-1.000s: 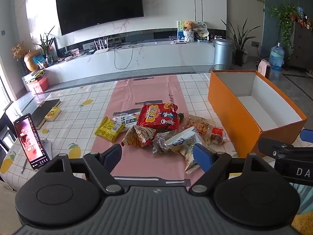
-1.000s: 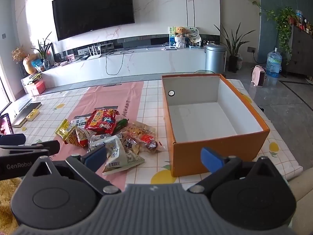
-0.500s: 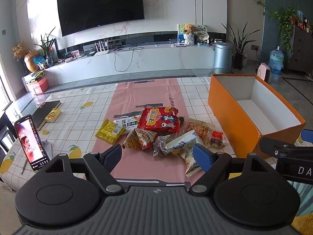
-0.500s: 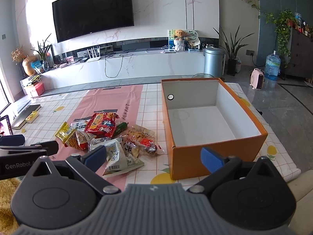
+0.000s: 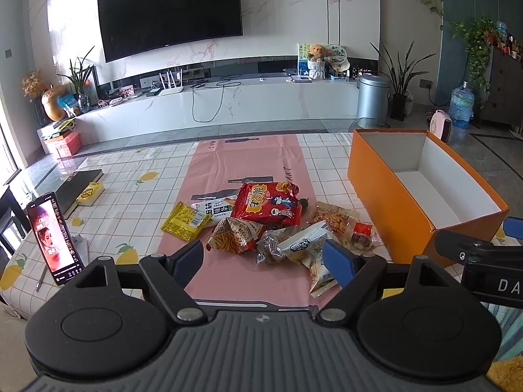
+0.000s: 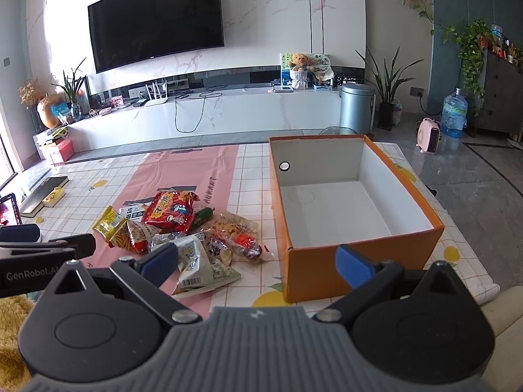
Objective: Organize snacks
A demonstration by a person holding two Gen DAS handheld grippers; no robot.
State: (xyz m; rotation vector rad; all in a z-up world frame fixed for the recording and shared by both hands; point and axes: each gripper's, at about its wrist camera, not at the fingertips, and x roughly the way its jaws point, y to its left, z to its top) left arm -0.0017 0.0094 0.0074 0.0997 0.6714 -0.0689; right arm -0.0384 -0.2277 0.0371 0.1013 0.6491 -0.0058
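Note:
A pile of snack packets lies on the pink strip of the table: a red bag (image 5: 268,203) (image 6: 171,210), a yellow packet (image 5: 184,221), a fries bag (image 5: 233,235) and a white packet (image 5: 309,248) (image 6: 199,261). An empty orange box (image 5: 395,202) (image 6: 356,258) stands to the right of the pile. My left gripper (image 5: 263,259) is open and empty, above the table's near edge in front of the pile. My right gripper (image 6: 256,259) is open and empty, in front of the box's near left corner.
A phone (image 5: 52,236) leans upright at the left of the table, with a dark book (image 5: 76,187) and a small yellow pack (image 5: 90,193) behind it. The table carries a checked cloth (image 5: 130,189). A TV console and a bin stand beyond the table.
Both grippers have tilted down slightly, so the table sits a little higher in both views. Both stay open. The snacks and the box have not moved.

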